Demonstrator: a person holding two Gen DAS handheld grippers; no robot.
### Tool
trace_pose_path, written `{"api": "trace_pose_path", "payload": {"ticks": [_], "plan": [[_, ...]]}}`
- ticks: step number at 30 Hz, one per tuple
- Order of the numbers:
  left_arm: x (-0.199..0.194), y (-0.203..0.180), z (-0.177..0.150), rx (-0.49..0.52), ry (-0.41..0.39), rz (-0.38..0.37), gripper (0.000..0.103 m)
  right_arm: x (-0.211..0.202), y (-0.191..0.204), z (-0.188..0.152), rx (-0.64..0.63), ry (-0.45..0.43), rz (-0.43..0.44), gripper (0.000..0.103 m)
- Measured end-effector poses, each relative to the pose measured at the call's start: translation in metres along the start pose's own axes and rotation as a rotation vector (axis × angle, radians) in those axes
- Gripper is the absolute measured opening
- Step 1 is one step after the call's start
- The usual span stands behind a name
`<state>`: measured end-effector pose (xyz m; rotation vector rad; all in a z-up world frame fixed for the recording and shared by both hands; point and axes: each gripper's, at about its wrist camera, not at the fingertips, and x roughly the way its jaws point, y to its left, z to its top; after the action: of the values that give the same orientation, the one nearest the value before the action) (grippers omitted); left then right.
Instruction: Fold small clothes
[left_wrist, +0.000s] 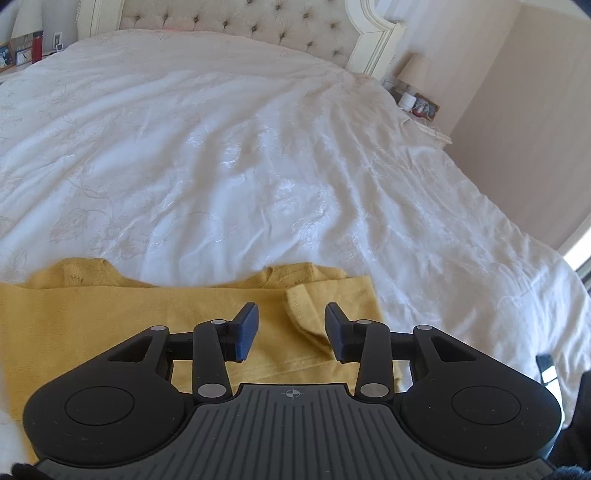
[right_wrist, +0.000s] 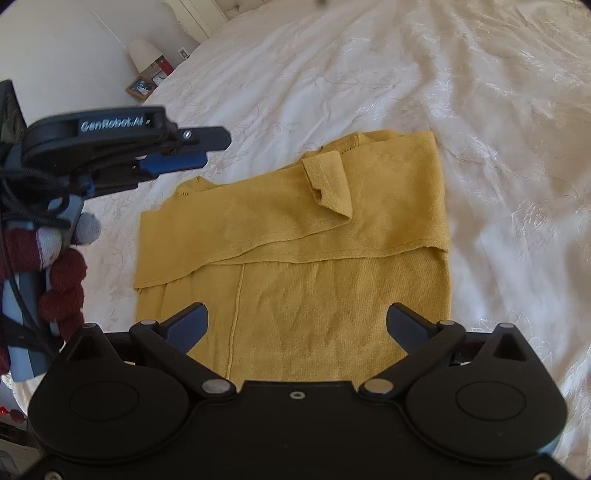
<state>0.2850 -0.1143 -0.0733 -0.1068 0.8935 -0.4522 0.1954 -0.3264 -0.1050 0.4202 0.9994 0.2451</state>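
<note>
A mustard-yellow knit top (right_wrist: 295, 266) lies flat on the white bedspread (right_wrist: 406, 92), with its sleeves folded across the upper body and one cuff (right_wrist: 327, 184) turned back. It also shows in the left wrist view (left_wrist: 110, 325). My left gripper (left_wrist: 291, 330) is open and empty, hovering over the top's right part near the cuff (left_wrist: 306, 317). It also shows from the side in the right wrist view (right_wrist: 184, 151), raised above the bed left of the top. My right gripper (right_wrist: 297, 325) is wide open and empty above the top's lower hem.
The bed's tufted headboard (left_wrist: 258, 22) is at the far end. A nightstand with a lamp (left_wrist: 413, 74) stands at its right, another with a red bottle (left_wrist: 37, 46) at its left. A hand in a red and grey glove (right_wrist: 59, 273) holds the left gripper.
</note>
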Motion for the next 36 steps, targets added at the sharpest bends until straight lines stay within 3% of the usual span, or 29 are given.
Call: {"api": "trace_pose_path", "payload": {"ticks": [5,12,15,20,22,23,26,29,36], "plan": [[-0.006,0.051,-0.029,-0.015,0.063,0.159,0.041,0.009,0.003,0.022,-0.033,-0.037,0.003,0.103],[-0.002,0.138,-0.051,-0.178,0.143,0.348,0.041,0.040,0.010,0.063,-0.131,-0.074,-0.066,0.102],[0.006,0.159,-0.060,-0.184,0.187,0.385,0.041,0.057,0.010,0.074,-0.165,-0.063,-0.092,0.102],[0.017,0.172,-0.064,-0.197,0.220,0.376,0.042,0.087,0.018,0.081,-0.278,-0.001,-0.163,0.100],[0.020,0.171,-0.065,-0.179,0.226,0.383,0.043,0.100,0.023,0.079,-0.335,0.027,-0.218,0.082],[0.021,0.170,-0.065,-0.176,0.226,0.383,0.043,0.104,0.025,0.077,-0.361,0.039,-0.242,0.066],[0.021,0.171,-0.066,-0.179,0.221,0.379,0.044,0.118,0.025,0.072,-0.415,0.085,-0.291,0.051],[0.019,0.171,-0.065,-0.170,0.224,0.371,0.044,0.116,0.022,0.072,-0.419,0.084,-0.301,0.010],[-0.010,0.159,-0.052,-0.100,0.144,0.359,0.045,0.059,-0.012,0.081,-0.155,-0.014,-0.174,0.010]]}}
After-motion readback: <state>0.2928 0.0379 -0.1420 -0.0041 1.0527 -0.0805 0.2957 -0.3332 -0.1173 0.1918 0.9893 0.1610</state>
